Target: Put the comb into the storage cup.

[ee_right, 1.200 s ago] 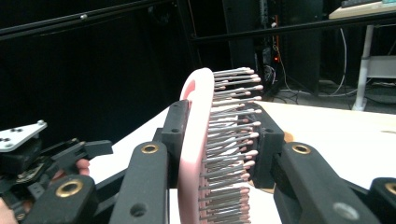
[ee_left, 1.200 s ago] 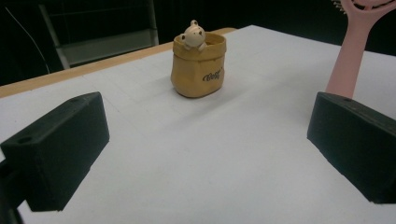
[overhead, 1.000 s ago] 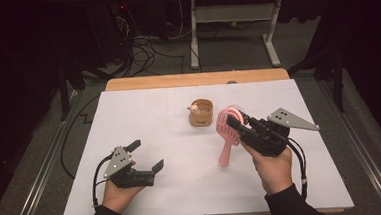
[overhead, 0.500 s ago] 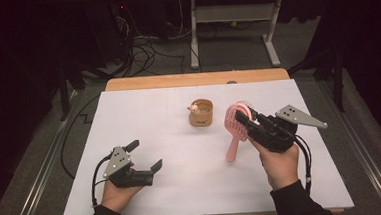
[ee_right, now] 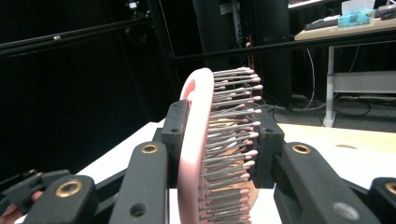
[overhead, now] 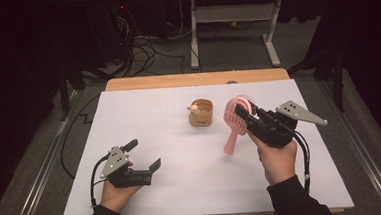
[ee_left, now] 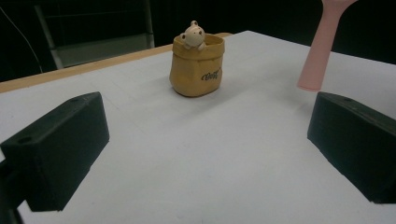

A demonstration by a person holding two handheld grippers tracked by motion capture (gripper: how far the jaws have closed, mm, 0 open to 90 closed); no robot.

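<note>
Gripping the pink hairbrush (overhead: 235, 119) by its head, the right gripper (overhead: 247, 118) holds it upright beside the bear-topped pot (overhead: 201, 113); light, stiff plastic, though its bristles may give. Left gripper (overhead: 142, 154) rests wide, empty, on the table (overhead: 143, 105).

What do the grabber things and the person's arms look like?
Both grippers, the left gripper and the right gripper, are black with blocky black jaws. Each carries a grey three-cornered plate on top and trails a black cable. Brass-coloured rivets dot the right one's arms. The person wears dark long sleeves.
</note>
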